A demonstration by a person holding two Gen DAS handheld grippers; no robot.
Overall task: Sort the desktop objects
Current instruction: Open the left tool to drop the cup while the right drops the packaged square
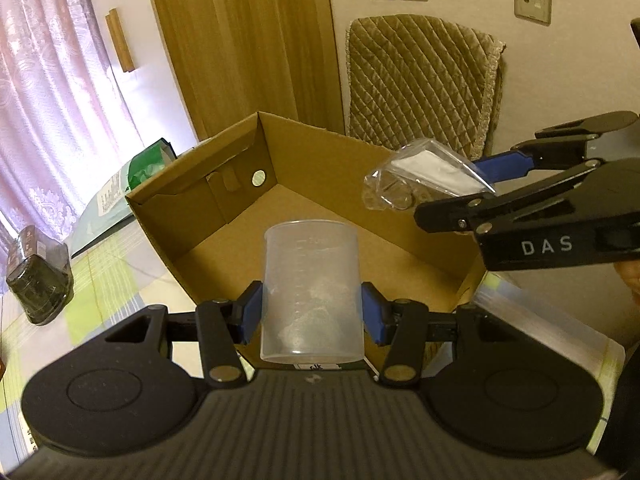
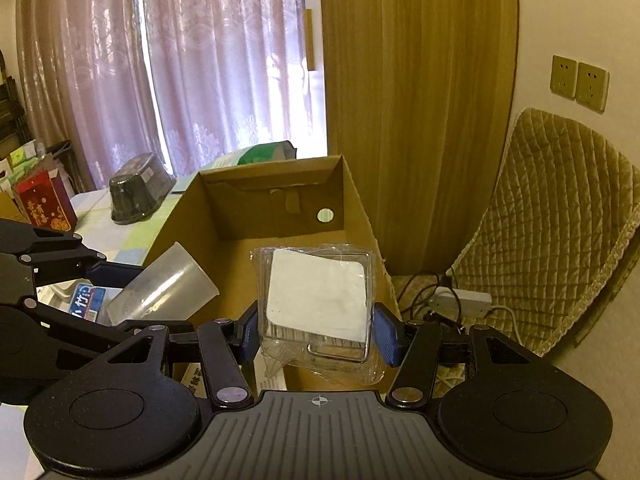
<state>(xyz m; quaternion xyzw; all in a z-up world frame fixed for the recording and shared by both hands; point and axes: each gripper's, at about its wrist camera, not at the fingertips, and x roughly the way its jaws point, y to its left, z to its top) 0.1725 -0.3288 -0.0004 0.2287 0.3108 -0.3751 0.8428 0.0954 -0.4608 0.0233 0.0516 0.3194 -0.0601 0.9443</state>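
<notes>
The left gripper (image 1: 311,312) is clamped on a translucent measuring cup (image 1: 311,292), its blue pads (image 1: 252,312) pressed against the cup's two sides, and holds it above the near edge of an open cardboard box (image 1: 224,208). The right gripper (image 2: 316,330) grips a clear plastic case (image 2: 320,300) with a white insert, pinched between its blue pads (image 2: 385,334) over the box's right side. From the left wrist view the case hangs high at the right, well apart from the cup. Left of the box, a dark plastic container (image 1: 38,288) sits on the checked tablecloth (image 1: 100,280). A quilted chair (image 1: 424,84) stands beyond the box.
</notes>
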